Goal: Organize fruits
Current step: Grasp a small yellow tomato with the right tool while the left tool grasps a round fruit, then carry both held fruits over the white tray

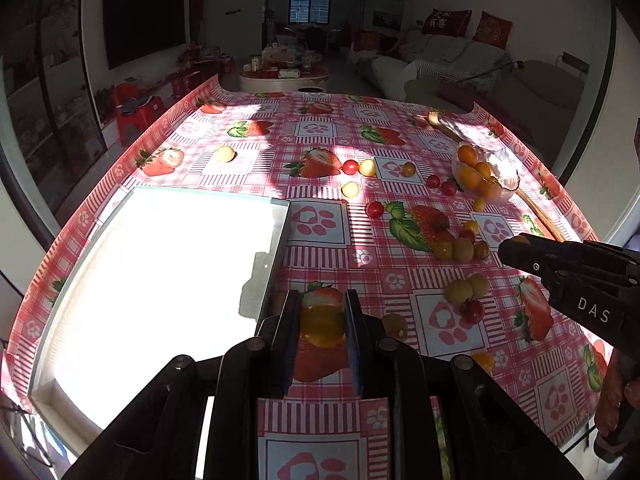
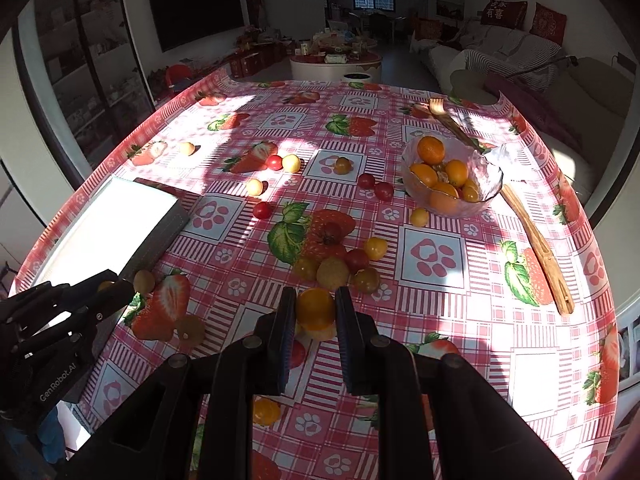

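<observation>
The left claw [image 1: 322,320] is closed on a small yellow fruit [image 1: 322,325], pinched between its two fingers just right of the white tray [image 1: 160,280] that sits on the near left of the counter [image 2: 520,280]. The right claw [image 2: 315,312] grips a small orange fruit [image 2: 315,307] the same way, above the near middle of the counter. In the right wrist view the left claw shows at the near left edge, next to the tray's dark side.

A glass bowl [image 2: 490,190] stands on the far right of the counter, holding several oranges [image 2: 430,149]. Wooden tongs [image 2: 536,240] lie just right of the bowl, running near to far.

Loose red, yellow and orange cherry tomatoes [image 2: 263,210] are scattered across the middle of the counter, with a tight cluster [image 2: 340,268] just beyond the right claw. One pale fruit [image 2: 186,148] lies alone on the far left.
</observation>
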Demonstrator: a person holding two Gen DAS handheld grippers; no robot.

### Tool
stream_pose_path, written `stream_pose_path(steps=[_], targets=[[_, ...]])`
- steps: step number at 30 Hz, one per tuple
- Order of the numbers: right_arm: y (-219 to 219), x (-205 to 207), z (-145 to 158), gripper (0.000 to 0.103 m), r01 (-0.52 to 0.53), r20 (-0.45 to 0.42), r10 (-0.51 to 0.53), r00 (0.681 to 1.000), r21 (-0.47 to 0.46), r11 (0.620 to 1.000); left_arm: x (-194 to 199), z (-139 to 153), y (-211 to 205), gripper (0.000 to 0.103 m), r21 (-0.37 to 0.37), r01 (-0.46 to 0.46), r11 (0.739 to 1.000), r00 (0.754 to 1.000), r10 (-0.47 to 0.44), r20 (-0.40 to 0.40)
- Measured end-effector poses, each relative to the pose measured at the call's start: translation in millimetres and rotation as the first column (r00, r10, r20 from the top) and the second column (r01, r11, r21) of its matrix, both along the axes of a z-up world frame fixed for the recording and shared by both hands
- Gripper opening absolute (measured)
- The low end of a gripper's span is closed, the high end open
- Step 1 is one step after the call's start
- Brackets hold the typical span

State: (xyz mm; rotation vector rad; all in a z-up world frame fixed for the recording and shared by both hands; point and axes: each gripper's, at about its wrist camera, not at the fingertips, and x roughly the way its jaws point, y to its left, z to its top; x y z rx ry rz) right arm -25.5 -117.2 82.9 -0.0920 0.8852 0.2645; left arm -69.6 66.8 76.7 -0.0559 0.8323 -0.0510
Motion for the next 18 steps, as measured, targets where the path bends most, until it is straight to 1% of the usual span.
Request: stream_pose_path(steps=[7, 12, 15, 18], targets=[[53.5, -3.9, 8.2, 0.021, -0.095, 0.015, 0.095, 0.995, -0.016, 0.995, -11.8, 3.9, 49.7, 0.023, 0.021, -0.098, 0.995, 0.995, 0.097, 0.015], [96.2, -5.3, 8.5, 0.021, -0.169, 0.013, 0.169, 0.985, -0.03, 0.985, -20.4, -0.7, 87.7, 0.023, 0.031, -0.174, 0.984, 0.985, 0.174, 0.012], [123.2, -5.5, 5.6, 0.021, -0.215, -0.006, 0.215, 0.977, -0.02, 0.976, -24.7, -7.9, 110.0, 0.023, 0.052, -0.222, 0.974, 0.975, 0.222, -0.001], [150.2, -2.7, -0.8, 0.021, -0.262, -0.047, 0.262, 0.964, 0.016, 0.965, -27.5, -17.5, 131.6, 0.023, 0.074, -0.267, 0.961, 0.963, 0.269, -0.025]])
